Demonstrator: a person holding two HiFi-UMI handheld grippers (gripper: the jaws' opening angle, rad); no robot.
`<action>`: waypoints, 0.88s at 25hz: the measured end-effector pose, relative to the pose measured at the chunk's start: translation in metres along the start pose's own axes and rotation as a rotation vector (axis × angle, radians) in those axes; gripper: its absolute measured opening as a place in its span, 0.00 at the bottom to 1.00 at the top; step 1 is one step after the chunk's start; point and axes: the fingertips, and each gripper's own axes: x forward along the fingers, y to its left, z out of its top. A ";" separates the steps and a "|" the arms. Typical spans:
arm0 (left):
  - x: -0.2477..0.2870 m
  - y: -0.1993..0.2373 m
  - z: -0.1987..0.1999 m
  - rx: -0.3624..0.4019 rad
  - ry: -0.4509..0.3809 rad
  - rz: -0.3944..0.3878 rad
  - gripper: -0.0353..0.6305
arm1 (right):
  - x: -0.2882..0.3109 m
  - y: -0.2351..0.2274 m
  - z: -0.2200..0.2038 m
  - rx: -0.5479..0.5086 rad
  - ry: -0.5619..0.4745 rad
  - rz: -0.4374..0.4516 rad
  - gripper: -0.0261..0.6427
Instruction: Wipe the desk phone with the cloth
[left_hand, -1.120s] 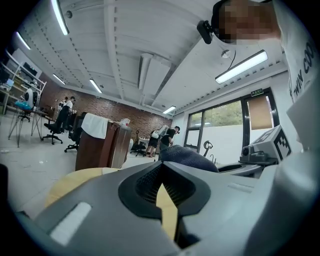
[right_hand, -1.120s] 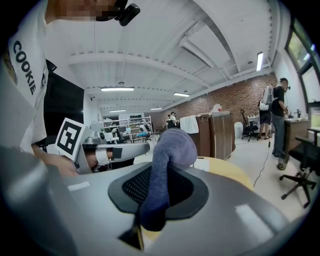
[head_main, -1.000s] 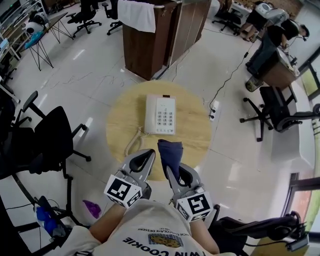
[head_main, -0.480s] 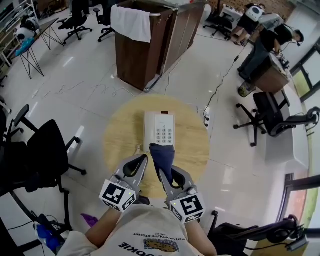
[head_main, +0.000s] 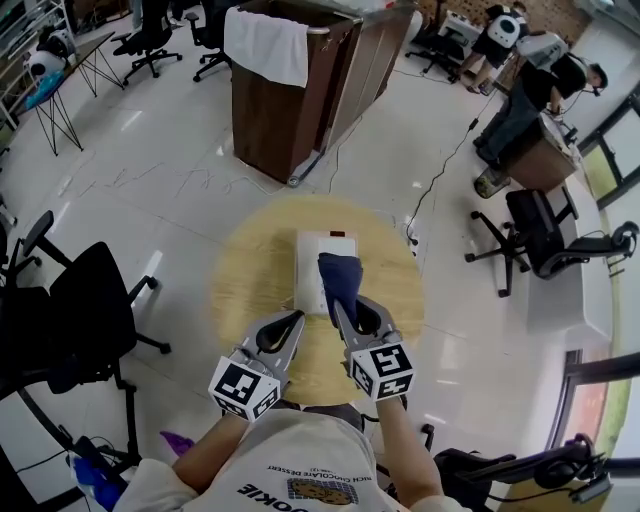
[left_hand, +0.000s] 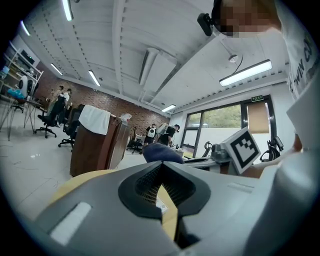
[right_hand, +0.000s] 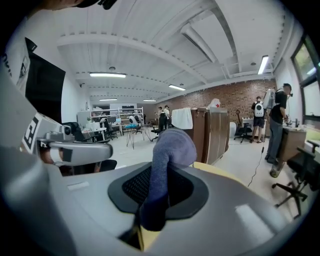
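Presently: right gripper (head_main: 352, 312) pinches blue cloth (head_main: 338, 275) atop white desk phone (head_main: 312, 262); left gripper (head_main: 285, 328), table's (head_main: 250, 270) 7 o'clock, pressed together, empty. Shirt (head_main: 290, 455) print ends "OKIE".

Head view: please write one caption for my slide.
Right claw holds a dark blue cloth over the white desk phone on a round wooden table.

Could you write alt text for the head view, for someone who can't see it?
Seen from above, a person's right gripper holds a dark blue cloth over a white desk phone on a round wooden table. The left gripper is shut and empty beside it.
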 end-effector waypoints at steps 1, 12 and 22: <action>0.001 0.002 -0.002 -0.006 0.005 -0.003 0.04 | 0.009 -0.007 0.000 0.012 0.006 -0.010 0.14; -0.001 0.030 -0.002 -0.016 0.003 0.032 0.04 | 0.096 -0.065 -0.009 0.024 0.125 -0.074 0.14; -0.008 0.053 0.000 -0.033 -0.001 0.090 0.04 | 0.141 -0.081 -0.037 0.022 0.261 -0.091 0.14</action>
